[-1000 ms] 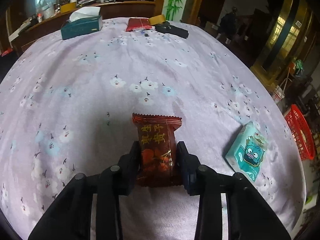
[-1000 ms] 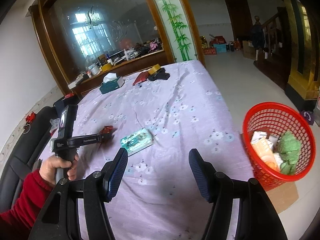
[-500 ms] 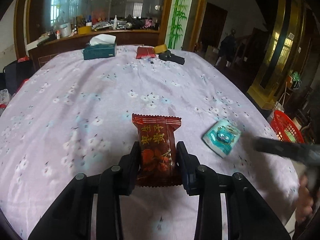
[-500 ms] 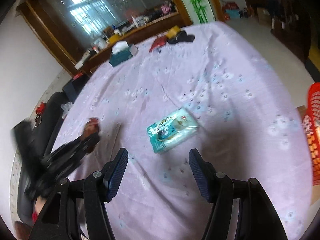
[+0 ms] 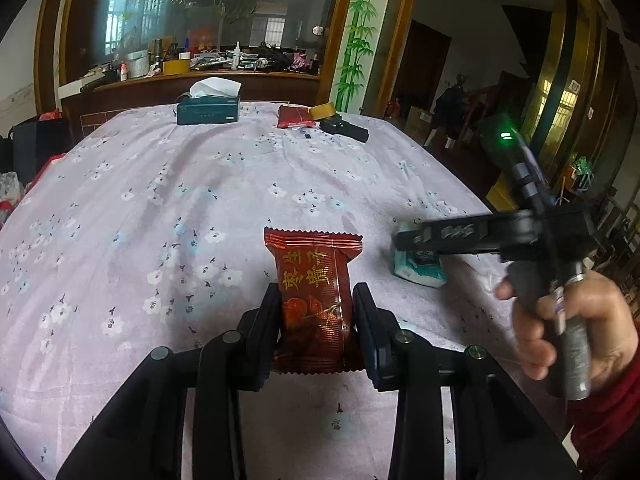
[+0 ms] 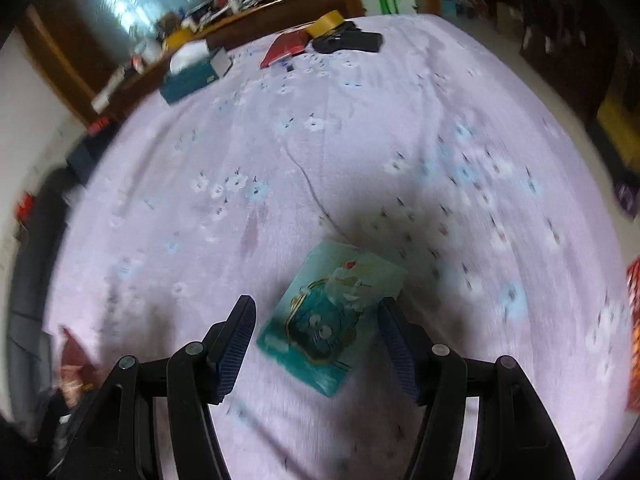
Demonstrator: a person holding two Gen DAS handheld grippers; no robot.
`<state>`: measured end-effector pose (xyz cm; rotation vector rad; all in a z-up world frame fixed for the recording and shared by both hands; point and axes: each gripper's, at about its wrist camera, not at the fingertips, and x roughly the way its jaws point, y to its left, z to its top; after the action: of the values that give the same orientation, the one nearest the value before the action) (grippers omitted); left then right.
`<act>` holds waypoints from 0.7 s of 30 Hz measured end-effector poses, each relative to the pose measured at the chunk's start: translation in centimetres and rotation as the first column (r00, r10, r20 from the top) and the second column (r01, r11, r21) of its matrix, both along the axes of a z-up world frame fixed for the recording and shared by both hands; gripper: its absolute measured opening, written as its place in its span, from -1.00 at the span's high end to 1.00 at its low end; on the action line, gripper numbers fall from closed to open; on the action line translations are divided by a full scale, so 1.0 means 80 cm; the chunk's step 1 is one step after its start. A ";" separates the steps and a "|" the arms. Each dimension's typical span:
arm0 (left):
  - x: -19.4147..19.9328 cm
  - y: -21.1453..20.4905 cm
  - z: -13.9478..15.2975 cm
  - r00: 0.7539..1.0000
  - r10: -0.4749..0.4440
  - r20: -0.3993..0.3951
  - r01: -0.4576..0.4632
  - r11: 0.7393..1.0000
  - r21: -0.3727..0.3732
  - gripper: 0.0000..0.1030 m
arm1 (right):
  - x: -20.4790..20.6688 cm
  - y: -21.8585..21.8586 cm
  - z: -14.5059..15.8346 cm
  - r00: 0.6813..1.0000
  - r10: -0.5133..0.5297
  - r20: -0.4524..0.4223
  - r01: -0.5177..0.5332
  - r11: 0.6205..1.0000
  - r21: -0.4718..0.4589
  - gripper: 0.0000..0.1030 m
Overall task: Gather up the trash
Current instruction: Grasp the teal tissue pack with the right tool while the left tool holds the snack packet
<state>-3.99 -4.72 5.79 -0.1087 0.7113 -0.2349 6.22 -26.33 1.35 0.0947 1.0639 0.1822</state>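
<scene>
My left gripper [image 5: 316, 308] is shut on a dark red snack packet [image 5: 314, 292] and holds it upright above the purple flowered tablecloth [image 5: 180, 208]. My right gripper [image 6: 316, 328] is open, its two jaws on either side of a teal tissue pack [image 6: 330, 316] that lies flat on the cloth. In the left wrist view the right gripper [image 5: 404, 238] is seen from the side, over the tissue pack [image 5: 420, 270]. The red packet shows blurred at the lower left of the right wrist view [image 6: 74, 364].
At the table's far end stand a teal tissue box [image 5: 209, 110], a red packet [image 5: 294, 116], a yellow tape roll [image 5: 323, 110] and a black object [image 5: 346, 130]. A red basket's edge [image 6: 634, 336] shows at the right, beyond the table's edge.
My right gripper has swung from the basket side down onto the teal tissue pack and now straddles it. My left gripper has lifted and tilted up, still holding the red packet.
</scene>
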 end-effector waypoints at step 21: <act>-0.024 -0.039 -0.001 0.999 -0.029 0.017 0.028 0.999 0.039 0.34 | -0.107 -0.028 0.014 0.979 0.078 0.189 -0.086 0.996 0.031 0.90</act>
<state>-5.91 -7.85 5.74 -0.0600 0.6996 -0.2490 -2.37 -28.59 2.48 0.0673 0.8767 0.2810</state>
